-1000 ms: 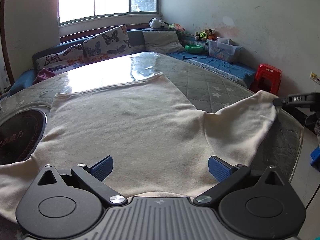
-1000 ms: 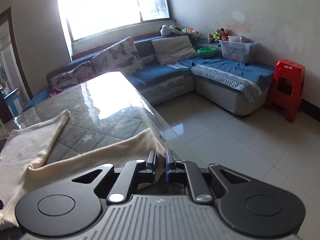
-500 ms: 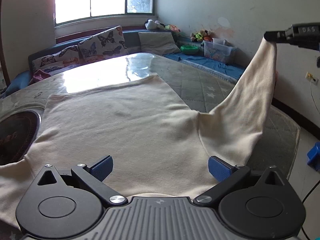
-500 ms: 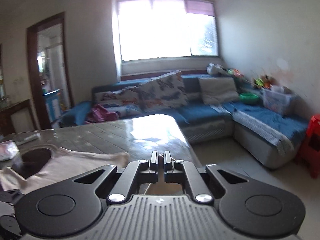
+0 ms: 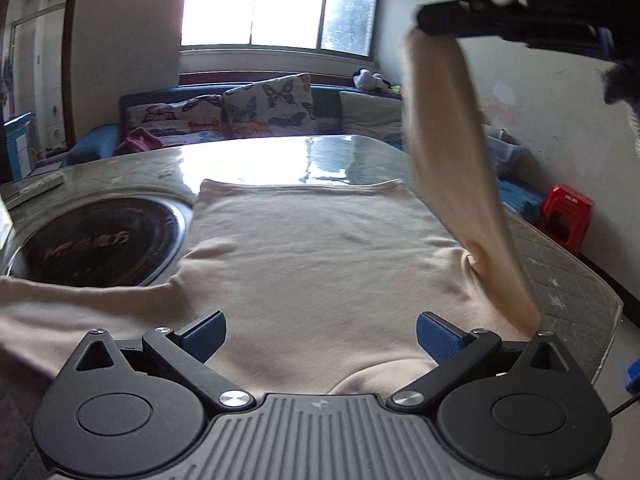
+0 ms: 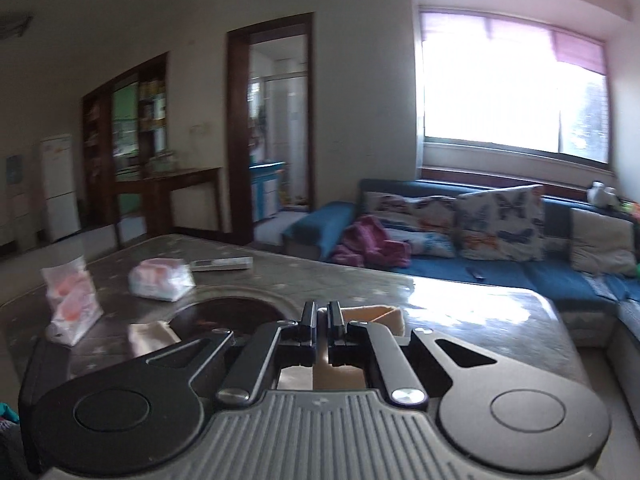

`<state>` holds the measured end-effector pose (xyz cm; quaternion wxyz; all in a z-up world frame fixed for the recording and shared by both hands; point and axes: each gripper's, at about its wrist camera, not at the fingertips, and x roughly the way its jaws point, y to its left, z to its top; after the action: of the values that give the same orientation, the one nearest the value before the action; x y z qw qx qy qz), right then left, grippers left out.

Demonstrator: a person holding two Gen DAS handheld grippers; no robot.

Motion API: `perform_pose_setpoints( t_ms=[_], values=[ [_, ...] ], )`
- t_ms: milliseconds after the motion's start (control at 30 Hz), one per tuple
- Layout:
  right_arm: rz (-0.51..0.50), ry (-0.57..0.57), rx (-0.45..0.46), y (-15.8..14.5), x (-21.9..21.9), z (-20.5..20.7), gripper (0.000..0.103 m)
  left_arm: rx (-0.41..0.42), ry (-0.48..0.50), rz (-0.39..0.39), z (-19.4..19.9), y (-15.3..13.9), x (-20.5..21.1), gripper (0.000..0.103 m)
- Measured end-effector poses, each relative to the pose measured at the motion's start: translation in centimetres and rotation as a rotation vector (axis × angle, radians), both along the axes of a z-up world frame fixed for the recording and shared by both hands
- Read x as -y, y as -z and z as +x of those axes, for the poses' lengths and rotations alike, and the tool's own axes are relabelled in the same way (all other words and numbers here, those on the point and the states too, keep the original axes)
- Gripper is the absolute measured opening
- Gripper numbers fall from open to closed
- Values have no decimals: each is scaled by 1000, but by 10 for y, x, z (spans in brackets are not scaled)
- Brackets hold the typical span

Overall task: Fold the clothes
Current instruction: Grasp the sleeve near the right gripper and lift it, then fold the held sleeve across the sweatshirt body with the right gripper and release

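Cloth this soft and light bends anywhere, so cuffs and corners are best to hold. Left claw (image 5: pixel 320 330) is wide open, empty, over the cream sweater (image 5: pixel 316 256) on the table (image 5: pixel 576 280). Right claw (image 5: pixel 452 26) pinches its sleeve (image 5: pixel 452 160) high; table edge is near, air above is free.

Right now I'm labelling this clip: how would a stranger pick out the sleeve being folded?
Find the glossy round table with the cream long-sleeved top spread flat. On its right side, one cream sleeve rises off the table, pinched in the black right gripper. The other sleeve lies flat.
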<state>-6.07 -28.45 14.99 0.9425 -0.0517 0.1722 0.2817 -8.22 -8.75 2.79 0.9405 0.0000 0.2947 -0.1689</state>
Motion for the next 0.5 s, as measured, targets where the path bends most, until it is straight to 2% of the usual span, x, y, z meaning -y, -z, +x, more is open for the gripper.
perform_pose_setpoints(
  t_ms=[133, 233, 267, 300, 433, 500],
  values=[
    [-12, -73, -21, 5, -37, 4, 7, -6, -34, -10, -4, 2, -14, 103],
    [-19, -88, -27, 9, -42, 2, 17, -9, -52, -13, -7, 3, -21, 103],
    [-22, -85, -29, 9, -42, 2, 25, -9, -56, -13, -7, 3, -23, 103],
    [-25, -76, -32, 10, -41, 1, 38, -9, -59, -14, -7, 3, -24, 103],
    [-62, -4, -51, 23, -6, -6, 57, 3, -76, -18, -6, 2, -30, 102],
    [-85, 26, -69, 30, 6, -9, 74, 9, -84, -20, -5, 1, -33, 100]
  ],
)
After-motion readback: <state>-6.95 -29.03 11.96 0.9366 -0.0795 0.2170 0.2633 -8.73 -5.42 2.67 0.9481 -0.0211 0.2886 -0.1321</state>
